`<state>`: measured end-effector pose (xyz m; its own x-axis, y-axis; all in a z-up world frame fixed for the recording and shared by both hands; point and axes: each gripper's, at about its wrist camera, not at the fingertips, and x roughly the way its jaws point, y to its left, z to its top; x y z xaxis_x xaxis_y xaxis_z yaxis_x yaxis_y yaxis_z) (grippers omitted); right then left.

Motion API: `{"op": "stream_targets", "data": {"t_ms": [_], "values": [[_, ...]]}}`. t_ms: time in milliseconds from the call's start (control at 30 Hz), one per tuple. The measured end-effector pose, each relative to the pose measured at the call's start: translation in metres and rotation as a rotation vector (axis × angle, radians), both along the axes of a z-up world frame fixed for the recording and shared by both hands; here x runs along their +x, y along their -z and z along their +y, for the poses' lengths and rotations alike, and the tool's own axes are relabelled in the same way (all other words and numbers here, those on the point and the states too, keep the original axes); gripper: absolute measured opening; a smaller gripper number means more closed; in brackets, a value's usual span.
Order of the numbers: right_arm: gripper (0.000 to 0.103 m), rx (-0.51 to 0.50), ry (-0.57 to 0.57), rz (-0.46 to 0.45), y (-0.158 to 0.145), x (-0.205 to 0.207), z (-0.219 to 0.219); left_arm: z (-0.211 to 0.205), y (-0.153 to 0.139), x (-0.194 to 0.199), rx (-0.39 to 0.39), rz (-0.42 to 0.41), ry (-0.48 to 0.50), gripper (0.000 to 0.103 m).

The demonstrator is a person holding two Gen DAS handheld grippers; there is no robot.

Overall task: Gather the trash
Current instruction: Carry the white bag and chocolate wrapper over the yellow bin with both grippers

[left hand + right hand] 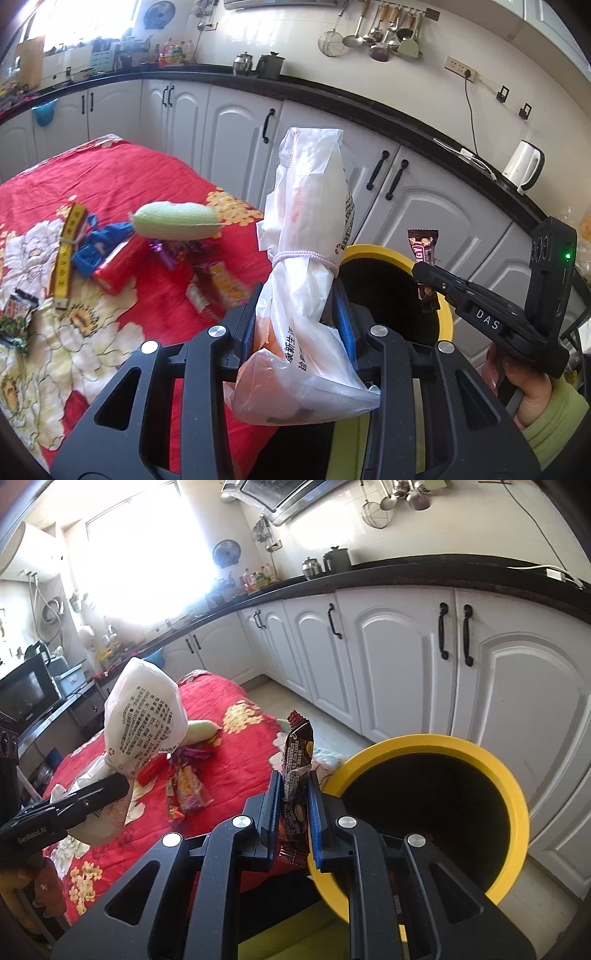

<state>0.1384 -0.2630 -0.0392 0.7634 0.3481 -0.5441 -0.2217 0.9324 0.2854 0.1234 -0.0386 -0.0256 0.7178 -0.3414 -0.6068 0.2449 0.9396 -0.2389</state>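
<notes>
The left gripper (295,325) pinches a tied white bag (306,258); the right gripper (293,805) pinches a brown wrapper (297,775) — both beside the yellow-rimmed bin (517,797); released early, the floppy bag may catch the rim and spill out.

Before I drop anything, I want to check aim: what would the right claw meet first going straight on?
Likely the near rim of the yellow bin, just right of centre, though depth is unclear.

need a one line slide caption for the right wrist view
Right tool grips a brown snack wrapper beside the yellow-rimmed bin.
</notes>
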Motion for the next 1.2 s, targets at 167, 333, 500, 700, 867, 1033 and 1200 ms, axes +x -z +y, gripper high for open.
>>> {"op": "stream_targets", "data": {"t_ms": [167, 333, 500, 700, 867, 1033, 1200], "values": [[0.014, 0.006, 0.033, -0.013, -0.002, -0.002, -0.016, -0.015, -0.002, 0.005, -0.001, -0.005, 0.021, 0.028], [0.014, 0.015, 0.068, -0.019, -0.003, -0.003, -0.033, -0.03, -0.003, 0.009, -0.002, -0.009, 0.045, 0.028], [0.014, 0.025, 0.103, -0.021, -0.003, -0.004, -0.05, -0.045, -0.003, 0.013, 0.001, -0.005, 0.068, 0.028], [0.014, 0.03, 0.144, -0.022, -0.001, -0.004, -0.068, -0.065, -0.002, 0.02, 0.005, 0.0, 0.098, 0.028], [0.014, 0.03, 0.176, -0.017, 0.002, -0.005, -0.082, -0.08, 0.003, 0.025, 0.01, 0.009, 0.122, 0.028], [0.014, 0.028, 0.194, 0.002, 0.007, -0.002, -0.092, -0.094, 0.014, 0.032, 0.021, 0.035, 0.147, 0.028], [0.014, 0.03, 0.204, 0.032, 0.016, 0.003, -0.099, -0.107, 0.026, 0.038, 0.032, 0.068, 0.166, 0.028]]}}
